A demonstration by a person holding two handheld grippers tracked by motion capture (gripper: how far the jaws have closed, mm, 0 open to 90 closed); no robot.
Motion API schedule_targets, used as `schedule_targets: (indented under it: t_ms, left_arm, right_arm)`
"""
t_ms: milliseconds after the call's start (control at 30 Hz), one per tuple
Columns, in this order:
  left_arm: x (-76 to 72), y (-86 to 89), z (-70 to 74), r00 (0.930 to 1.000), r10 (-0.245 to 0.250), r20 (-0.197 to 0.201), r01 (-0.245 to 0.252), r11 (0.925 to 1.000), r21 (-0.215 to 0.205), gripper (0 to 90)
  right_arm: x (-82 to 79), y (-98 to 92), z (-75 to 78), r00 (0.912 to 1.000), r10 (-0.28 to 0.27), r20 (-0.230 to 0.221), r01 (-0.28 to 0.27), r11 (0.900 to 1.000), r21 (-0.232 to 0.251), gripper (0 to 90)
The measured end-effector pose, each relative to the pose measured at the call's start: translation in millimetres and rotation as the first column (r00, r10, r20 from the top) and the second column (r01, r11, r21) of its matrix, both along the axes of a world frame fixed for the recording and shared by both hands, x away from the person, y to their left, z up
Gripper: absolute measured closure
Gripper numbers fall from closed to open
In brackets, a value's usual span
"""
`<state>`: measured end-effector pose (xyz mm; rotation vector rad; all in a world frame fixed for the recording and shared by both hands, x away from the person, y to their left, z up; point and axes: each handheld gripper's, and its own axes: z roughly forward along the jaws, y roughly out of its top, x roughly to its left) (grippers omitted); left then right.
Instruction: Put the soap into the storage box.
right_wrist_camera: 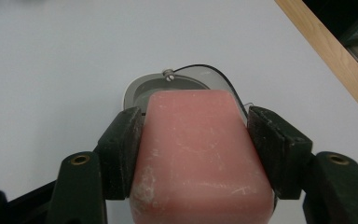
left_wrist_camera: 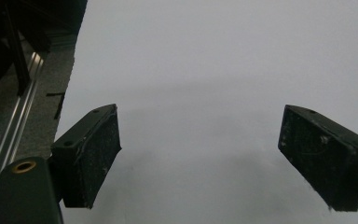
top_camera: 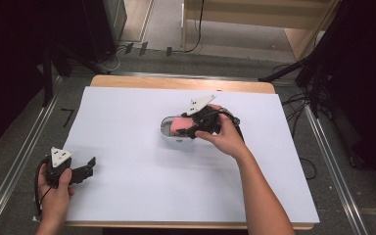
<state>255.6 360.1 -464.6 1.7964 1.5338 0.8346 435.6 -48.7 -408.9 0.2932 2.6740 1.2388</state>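
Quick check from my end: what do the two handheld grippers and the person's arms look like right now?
Both are black. The left gripper and right gripper each carry a pale grey three-cornered plate with dark dots. Jaws end in scuffed black rectangular pads, with brass-ringed screw holes behind. A black cable trails from each. Forearms are bare, no sleeves.

- Pink block [right_wrist_camera: 200, 158]: matt, soap-like bar, faintly scuffed with pale whitish marks.
- Dish [top_camera: 169, 132]: smooth, light plastic-looking rim with a grey inner surface.
- Table [top_camera: 181, 83]: pale wood edge, topped by a matt white sheet [top_camera: 127, 122].
- Right gripper [right_wrist_camera: 196, 154] and left gripper [left_wrist_camera: 200, 158]: black pads, rough and dusty.
- Floor rail [top_camera: 10, 181]: brushed metal.
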Motion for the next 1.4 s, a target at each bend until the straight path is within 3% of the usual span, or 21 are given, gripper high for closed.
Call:
schedule_targets:
  t_ms: [300, 467, 600, 733, 767, 933, 1033, 1133, 1267, 1300, 1333, 1400]
  left_arm:
    - [0.0, 0.2, -0.1, 1.0000, -0.003, 0.002, 0.003, 1.0000, -0.002, 13.6]
    - [-0.1, 0.4, 0.1, 1.0000, -0.003, -0.001, 0.003, 1.0000, -0.002, 13.6]
    - [0.1, 0.1, -0.1, 1.0000, -0.003, -0.001, 0.003, 1.0000, -0.003, 13.6]
    - [-0.1, -0.1, -0.2, 1.0000, -0.002, 0.003, 0.002, 1.0000, -0.001, 13.6]
    - [0.0, -0.1, -0.3, 1.0000, -0.002, 0.003, 0.002, 1.0000, 0.000, 13.6]
    - [-0.1, -0.4, -0.2, 1.0000, -0.002, 0.002, 0.002, 1.0000, 0.004, 13.6]
    - [-0.2, -0.6, -0.2, 1.0000, 0.000, 0.002, 0.000, 1.0000, 0.006, 13.6]
    - [-0.2, -0.8, -0.1, 1.0000, 0.001, 0.000, -0.001, 1.0000, 0.010, 13.7]
    - [-0.2, -0.9, -0.2, 1.0000, 0.002, 0.000, -0.002, 0.9999, 0.010, 13.6]
    - [-0.1, -0.8, -0.1, 1.0000, 0.001, 0.000, -0.001, 0.9999, 0.011, 13.6]
    - [-0.2, -1.0, -0.2, 1.0000, 0.000, 0.001, 0.000, 0.9999, 0.011, 13.6]
    - [-0.1, -1.0, -0.2, 1.0000, 0.000, 0.001, 0.000, 0.9999, 0.012, 13.6]
  right_arm:
    - [6.6, 8.4, -10.1, 0.9997, 0.016, -0.016, -0.016, 1.000, 0.006, 38.4]
    - [9.1, 5.4, -12.9, 0.9982, -0.023, -0.055, 0.026, 0.999, 0.040, 35.9]
    - [5.9, 1.1, -5.5, 0.9954, -0.066, -0.069, 0.072, 0.995, 0.076, 30.0]
    - [2.0, -6.0, -0.5, 0.9908, -0.109, -0.080, 0.116, 0.989, 0.088, 33.4]
    - [0.0, -12.1, -0.7, 0.9861, -0.117, -0.118, 0.130, 0.985, 0.109, 40.1]
    - [-9.1, -22.6, -4.1, 0.9818, -0.169, -0.086, 0.178, 0.978, 0.108, 42.4]
    - [-14.2, -32.7, -6.0, 0.9735, -0.211, -0.089, 0.222, 0.964, 0.145, 40.0]
    - [-19.0, -43.4, -7.5, 0.9569, -0.260, -0.129, 0.279, 0.947, 0.160, 38.0]
    - [-26.8, -57.8, -8.2, 0.9203, -0.355, -0.164, 0.381, 0.910, 0.166, 27.5]
    - [-29.6, -61.2, -8.3, 0.9078, -0.382, -0.174, 0.408, 0.899, 0.159, 22.7]
    - [-31.1, -62.9, -8.5, 0.9011, -0.395, -0.180, 0.422, 0.894, 0.150, 17.2]
    - [-36.8, -66.6, -9.4, 0.8843, -0.439, -0.159, 0.459, 0.879, 0.130, 13.9]
